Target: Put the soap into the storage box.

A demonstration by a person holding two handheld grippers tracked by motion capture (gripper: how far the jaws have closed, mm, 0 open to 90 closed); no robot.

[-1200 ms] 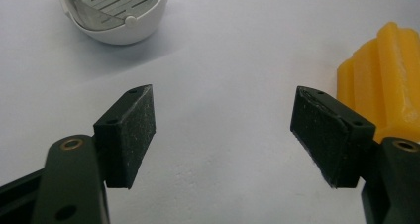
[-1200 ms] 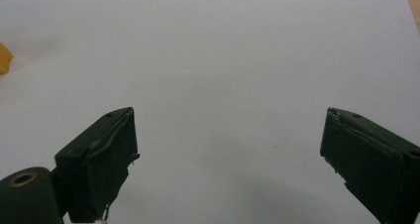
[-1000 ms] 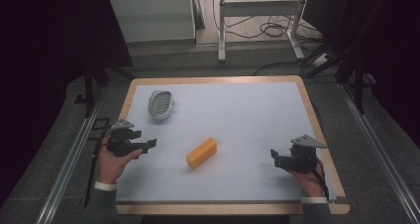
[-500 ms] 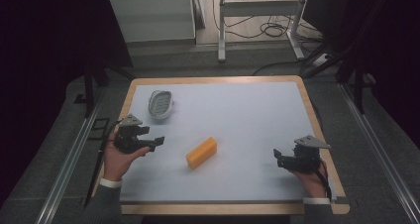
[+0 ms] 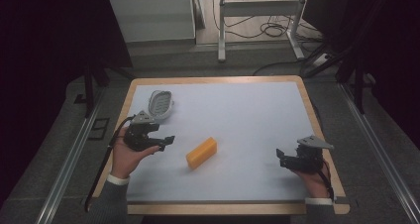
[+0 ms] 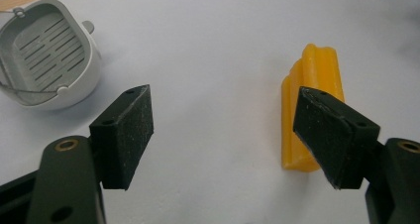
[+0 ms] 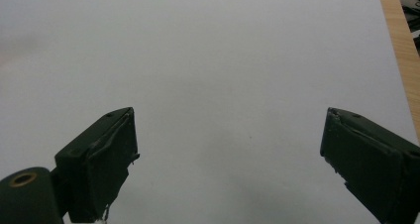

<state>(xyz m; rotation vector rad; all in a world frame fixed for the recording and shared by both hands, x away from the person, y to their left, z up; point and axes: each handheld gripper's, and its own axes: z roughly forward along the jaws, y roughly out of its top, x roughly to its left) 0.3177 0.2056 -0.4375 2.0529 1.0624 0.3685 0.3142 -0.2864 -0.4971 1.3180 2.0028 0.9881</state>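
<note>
Jaws of the left gripper (image 6: 223,135) stand wide apart, empty, above the white desk (image 5: 247,115), with the yellow block (image 6: 309,105) lying flat just past one of them, near mid-desk. Left of it sits a grey slotted basket (image 5: 161,104), while the right gripper (image 5: 282,159) hovers near the desk's right edge, jaws also spread wide, holding nothing.

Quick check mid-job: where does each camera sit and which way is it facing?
High view: above the person's side, looking forward and down at the table; both forearms, left gripper, right gripper.
Left gripper view: along its open jaws toward the yellow block and grey basket; both also show from above.
Right gripper view: along its open jaws over bare table.
</note>
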